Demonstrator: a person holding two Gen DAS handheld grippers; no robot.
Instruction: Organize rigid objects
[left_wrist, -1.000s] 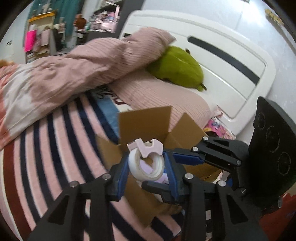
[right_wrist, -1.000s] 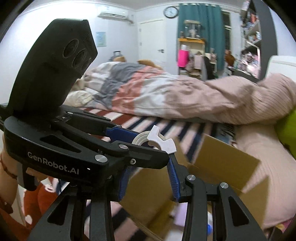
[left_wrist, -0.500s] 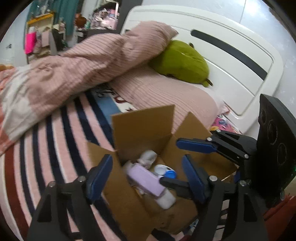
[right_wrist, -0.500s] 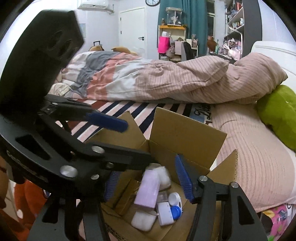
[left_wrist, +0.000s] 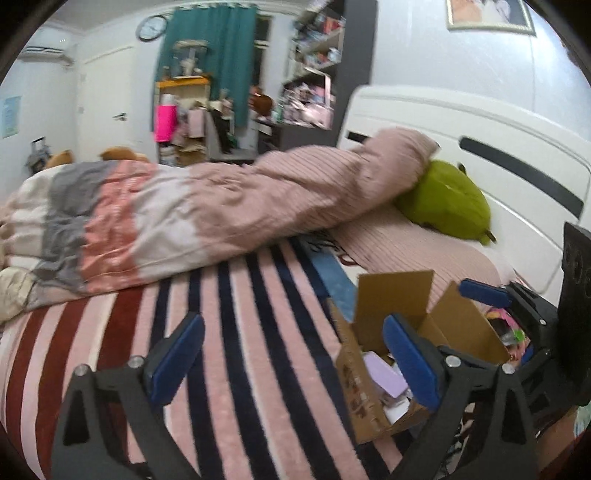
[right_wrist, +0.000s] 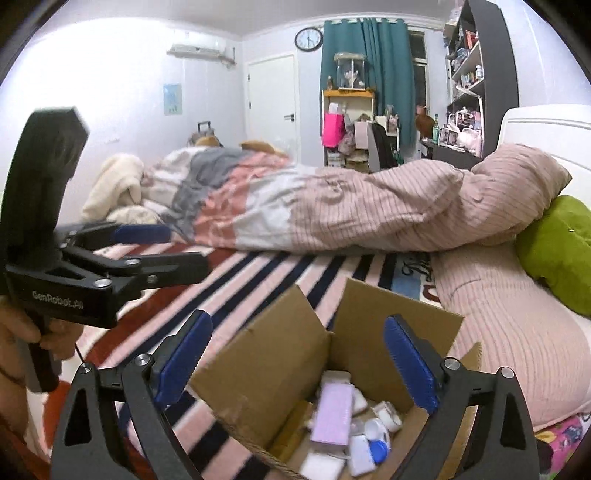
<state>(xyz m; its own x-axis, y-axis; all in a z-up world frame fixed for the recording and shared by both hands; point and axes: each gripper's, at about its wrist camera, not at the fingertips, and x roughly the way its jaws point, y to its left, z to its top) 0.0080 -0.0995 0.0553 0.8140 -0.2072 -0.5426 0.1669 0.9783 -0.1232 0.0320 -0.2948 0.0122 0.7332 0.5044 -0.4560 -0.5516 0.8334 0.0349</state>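
Bed with a striped pink, navy and dark-red blanket (left_wrist: 236, 332), carrying a rumpled pink-and-grey duvet (left_wrist: 207, 218) and a green plush cushion (left_wrist: 447, 199) against the white headboard (left_wrist: 480, 136). Open brown cardboard box (right_wrist: 295, 350) near the bed's edge, flaps up, holding the task's things: a lilac rectangular case (right_wrist: 332, 415) and several small white and blue plastic containers (right_wrist: 373, 441).

Left gripper (left_wrist: 291, 363): jaws opening, nothing between them, over bare blanket beside the box. Right gripper (right_wrist: 297, 363): jaws opening, nothing between them, above the box mouth.

Likely risks: the box sits close to the mattress edge on soft bedding, so a nudge from either gripper could tip or slide it; an upright flap could snag a descending finger.

The right wrist view looks down into the box and shows the person's hand (right_wrist: 22, 332) on the left gripper's handle. The left wrist view shows only a slice of the contents, but also the box's printed outer side.
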